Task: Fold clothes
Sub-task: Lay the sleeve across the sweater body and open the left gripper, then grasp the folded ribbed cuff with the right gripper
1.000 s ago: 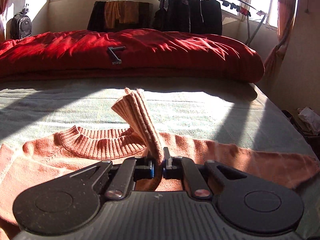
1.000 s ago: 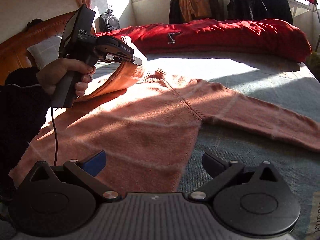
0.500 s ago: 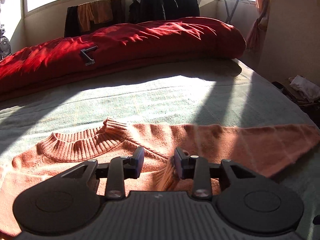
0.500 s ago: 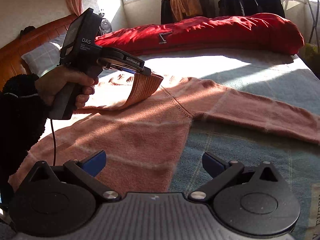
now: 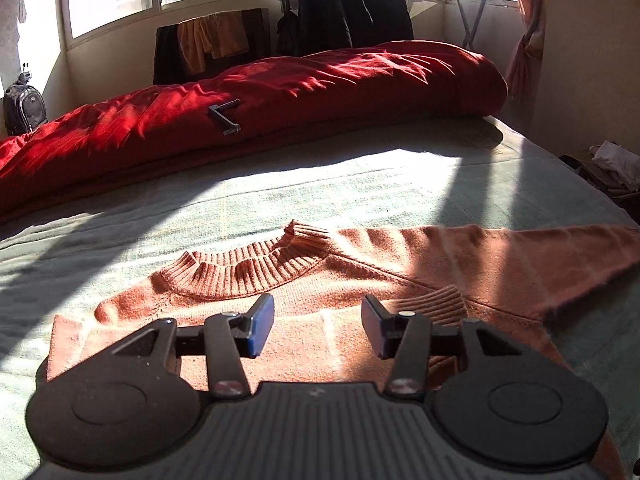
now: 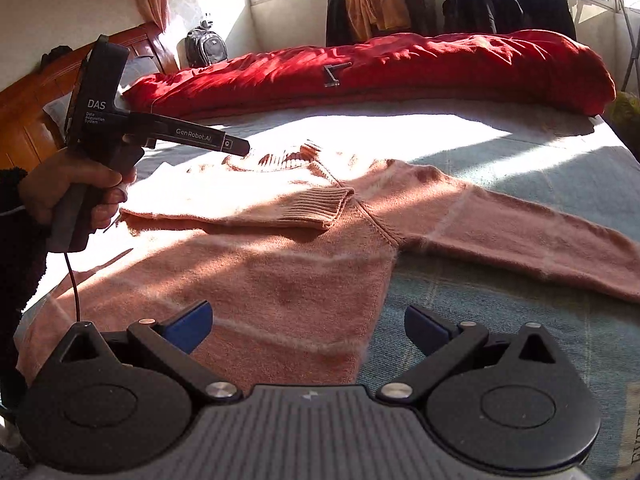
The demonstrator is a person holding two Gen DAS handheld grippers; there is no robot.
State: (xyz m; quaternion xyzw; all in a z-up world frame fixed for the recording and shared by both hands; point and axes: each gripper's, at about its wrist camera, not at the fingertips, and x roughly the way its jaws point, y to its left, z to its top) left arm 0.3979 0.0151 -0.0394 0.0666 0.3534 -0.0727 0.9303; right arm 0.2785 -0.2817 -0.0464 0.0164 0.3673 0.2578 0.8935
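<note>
Right wrist view shows the salmon knit sweater (image 6: 288, 264) flat on the bed (image 6: 520, 152), one sleeve folded across its chest, soft and limp, best pinched at the ribbed cuff (image 6: 320, 208); the left gripper (image 5: 318, 326) is opening with nothing between its fingers, and the right gripper (image 6: 306, 330) is spread empty.

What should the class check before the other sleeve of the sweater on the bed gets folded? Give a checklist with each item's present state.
1. Folded sleeve cuff lies on the sweater chest: ok.
2. Left tool free of the cuff: ok, jaws opening, nothing between them.
3. Right tool open and empty: ok.
4. Other sleeve stretched flat on the bed: ok.
5. Its cuff in view: not ok, beyond the frame edge.
6. Hem lies flat: cannot tell, the tool hides it.
</note>
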